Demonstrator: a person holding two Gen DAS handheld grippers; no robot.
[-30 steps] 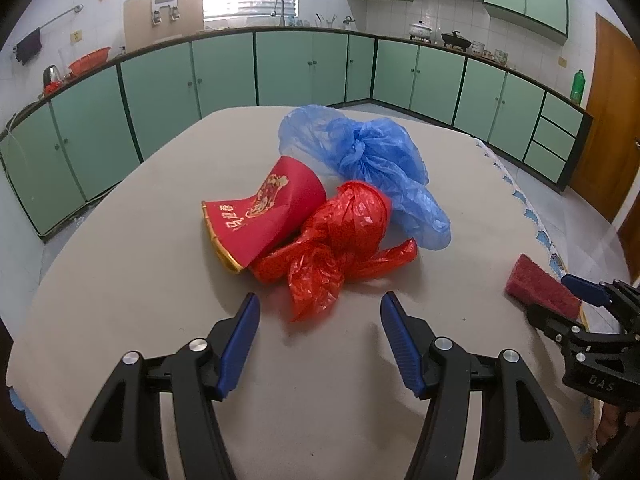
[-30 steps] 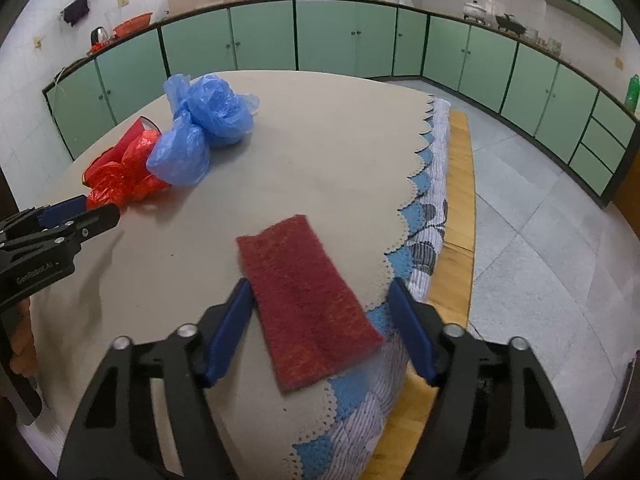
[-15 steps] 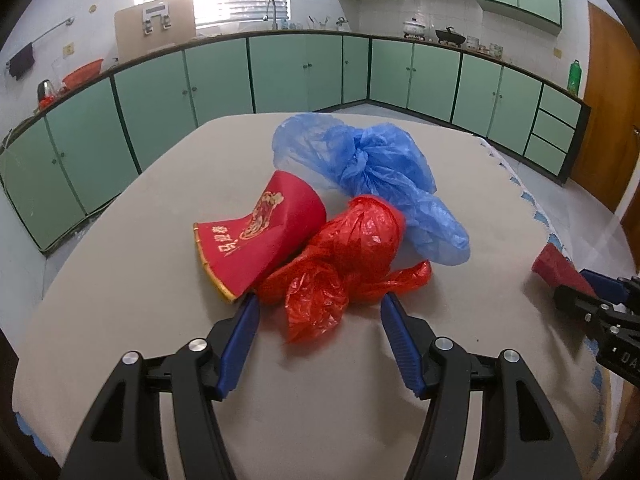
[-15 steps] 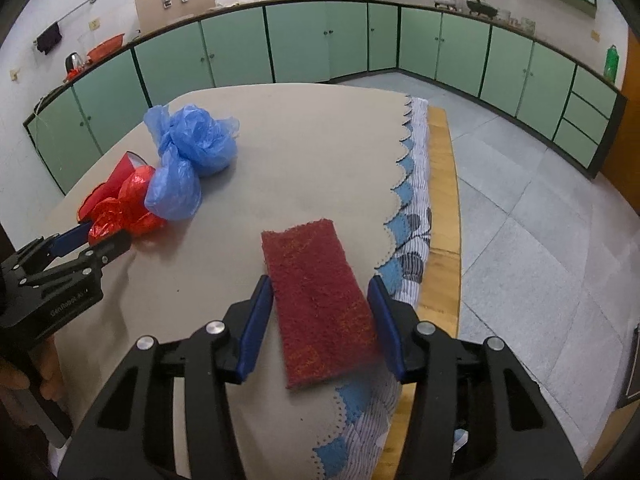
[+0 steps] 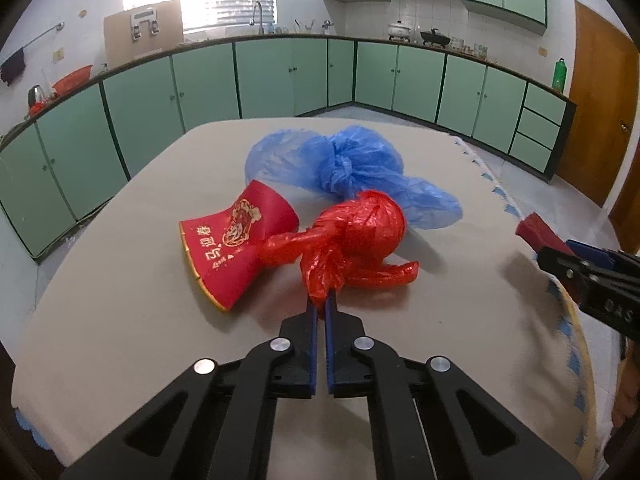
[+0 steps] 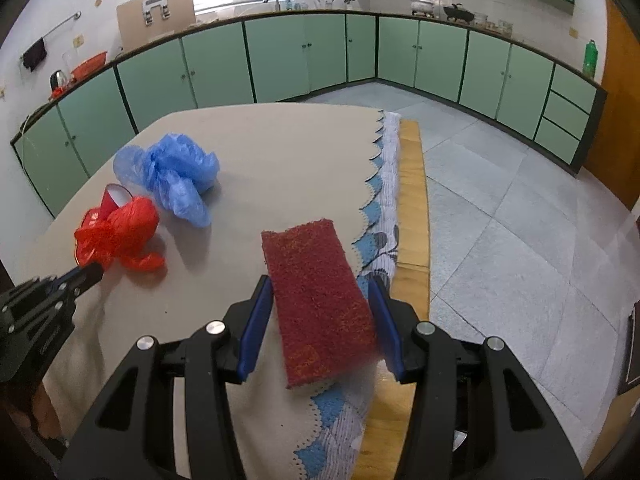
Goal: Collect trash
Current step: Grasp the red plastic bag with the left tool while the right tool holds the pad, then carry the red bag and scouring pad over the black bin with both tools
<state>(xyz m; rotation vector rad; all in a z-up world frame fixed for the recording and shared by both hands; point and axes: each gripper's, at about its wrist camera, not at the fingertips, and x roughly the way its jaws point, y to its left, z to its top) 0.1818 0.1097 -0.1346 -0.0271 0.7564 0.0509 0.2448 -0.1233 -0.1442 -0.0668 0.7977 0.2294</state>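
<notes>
A knotted red plastic bag point(image 5: 360, 224) lies mid-table, and my left gripper point(image 5: 320, 300) is shut on its near tail. Against the bag's left side rests a flattened red paper cup point(image 5: 236, 240) with gold print. Behind them sits a crumpled blue plastic bag point(image 5: 352, 164). My right gripper point(image 6: 319, 280) is shut on a dark red scouring pad point(image 6: 308, 248), which is tilted just above the table's right edge. From the right wrist view, the left gripper point(image 6: 90, 270) pinches the red bag point(image 6: 120, 228), with the blue bag point(image 6: 176, 176) beyond it.
The table wears a beige cloth point(image 6: 280, 152) with a scalloped blue and white border point(image 6: 384, 216) over a wooden rim point(image 6: 412, 184). Grey tiled floor point(image 6: 500, 208) lies to the right. Green cabinets point(image 5: 280, 76) line the walls.
My left gripper moved forward over the red bag's tail and closed on it. My right gripper's jaws narrowed onto the scouring pad and raised it off the cloth.
</notes>
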